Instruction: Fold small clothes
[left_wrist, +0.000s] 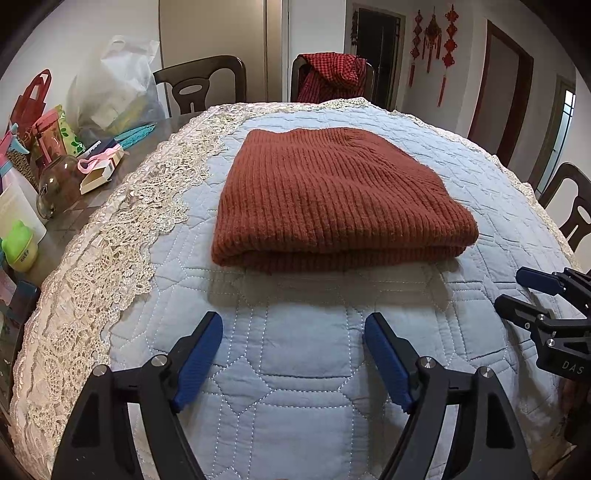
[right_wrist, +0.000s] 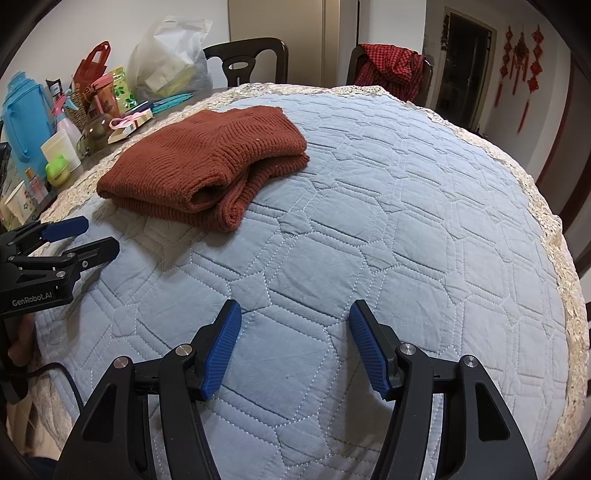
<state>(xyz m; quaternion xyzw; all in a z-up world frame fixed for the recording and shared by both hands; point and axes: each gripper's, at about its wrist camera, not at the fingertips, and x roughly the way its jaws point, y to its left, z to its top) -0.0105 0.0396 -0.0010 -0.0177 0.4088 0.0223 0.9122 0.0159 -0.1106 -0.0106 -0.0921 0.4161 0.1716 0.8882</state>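
A rust-brown ribbed knit sweater (left_wrist: 332, 195) lies folded into a thick rectangle on the light blue quilted cover (left_wrist: 295, 350). It also shows in the right wrist view (right_wrist: 207, 166), at the upper left. My left gripper (left_wrist: 293, 336) is open and empty, just in front of the sweater's near fold, above the quilt. My right gripper (right_wrist: 295, 325) is open and empty, to the right of the sweater over bare quilt. Each gripper shows at the edge of the other's view: the right (left_wrist: 517, 291), the left (right_wrist: 96, 236).
Clutter stands on the table's left: a blue jug (right_wrist: 22, 122), a glass jar (left_wrist: 59, 184), a green cup (left_wrist: 18, 247), bags and boxes. A lace edge (left_wrist: 110, 240) borders the quilt. Dark chairs (left_wrist: 207, 81) stand behind, one with a red checked garment (left_wrist: 332, 74).
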